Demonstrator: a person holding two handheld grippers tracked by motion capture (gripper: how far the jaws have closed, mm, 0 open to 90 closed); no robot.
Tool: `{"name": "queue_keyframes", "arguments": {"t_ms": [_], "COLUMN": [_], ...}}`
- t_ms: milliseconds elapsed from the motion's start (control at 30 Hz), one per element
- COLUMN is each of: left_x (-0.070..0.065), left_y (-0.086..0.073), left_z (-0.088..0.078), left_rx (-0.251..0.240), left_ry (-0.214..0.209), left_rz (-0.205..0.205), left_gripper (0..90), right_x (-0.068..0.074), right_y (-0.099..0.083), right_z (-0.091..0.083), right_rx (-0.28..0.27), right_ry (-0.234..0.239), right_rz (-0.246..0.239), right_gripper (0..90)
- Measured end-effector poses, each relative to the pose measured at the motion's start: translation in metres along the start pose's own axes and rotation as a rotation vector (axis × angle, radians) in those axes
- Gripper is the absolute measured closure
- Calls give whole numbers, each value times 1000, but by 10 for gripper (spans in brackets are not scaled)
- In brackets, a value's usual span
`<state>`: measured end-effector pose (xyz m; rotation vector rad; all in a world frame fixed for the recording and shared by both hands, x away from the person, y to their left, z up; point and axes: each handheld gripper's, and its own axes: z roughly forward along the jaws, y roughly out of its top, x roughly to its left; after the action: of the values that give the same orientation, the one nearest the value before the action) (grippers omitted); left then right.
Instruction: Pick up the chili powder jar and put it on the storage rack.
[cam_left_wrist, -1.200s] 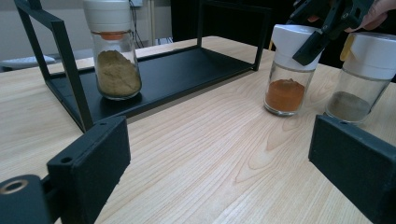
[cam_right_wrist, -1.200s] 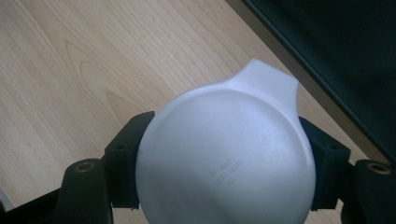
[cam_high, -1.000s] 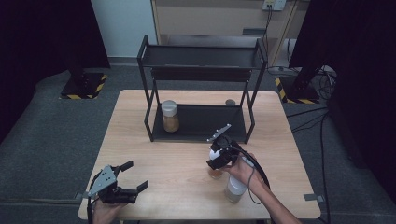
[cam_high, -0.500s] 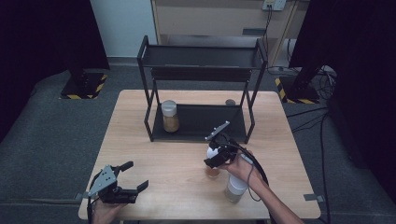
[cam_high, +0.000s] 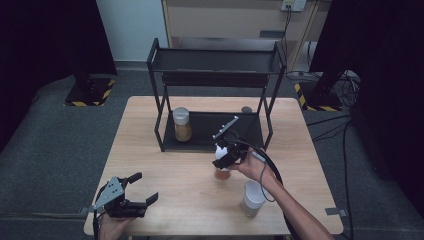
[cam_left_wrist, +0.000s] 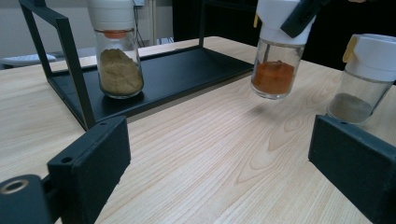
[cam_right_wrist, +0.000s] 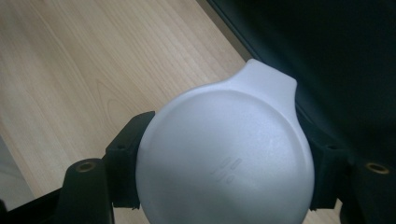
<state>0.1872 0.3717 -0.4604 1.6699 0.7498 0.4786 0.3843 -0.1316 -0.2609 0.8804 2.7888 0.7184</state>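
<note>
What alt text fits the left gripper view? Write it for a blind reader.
A spice jar of orange powder, gripped by its white cap, hangs just above the wooden table. A jar of tan powder stands on the black rack's tray; a third jar stands at right.

Wooden table (cam_high: 150, 150) — bearing a black rack (cam_high: 215, 90) and grey-powder jar (cam_high: 252, 199).

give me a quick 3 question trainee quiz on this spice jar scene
1. True or false: the right gripper is shut on the jar of orange spice.
2. How many spice jars stand on the lower shelf of the black rack?
3. The jar of grey spice stands: A) on the rack B) on the wooden table C) between the left gripper jaws

Key: 1 true, by its white cap. 2 one, the jar of tan spice. 3 B.
</note>
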Motion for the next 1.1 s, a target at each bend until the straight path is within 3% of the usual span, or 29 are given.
{"name": "queue_keyframes", "arguments": {"t_ms": [533, 1100], "left_x": [1, 3], "left_y": [-1, -2], "left_z": [-1, -2], "left_rx": [-4, -8], "left_ry": [1, 3], "left_rz": [-8, -20], "left_gripper": [47, 47], "right_x": [-17, -52], "right_y": [49, 70], "right_z": [-4, 9], "right_rx": [4, -21], "right_ry": [-9, -35], "right_rz": [-7, 72], "right_gripper": [315, 315]}}
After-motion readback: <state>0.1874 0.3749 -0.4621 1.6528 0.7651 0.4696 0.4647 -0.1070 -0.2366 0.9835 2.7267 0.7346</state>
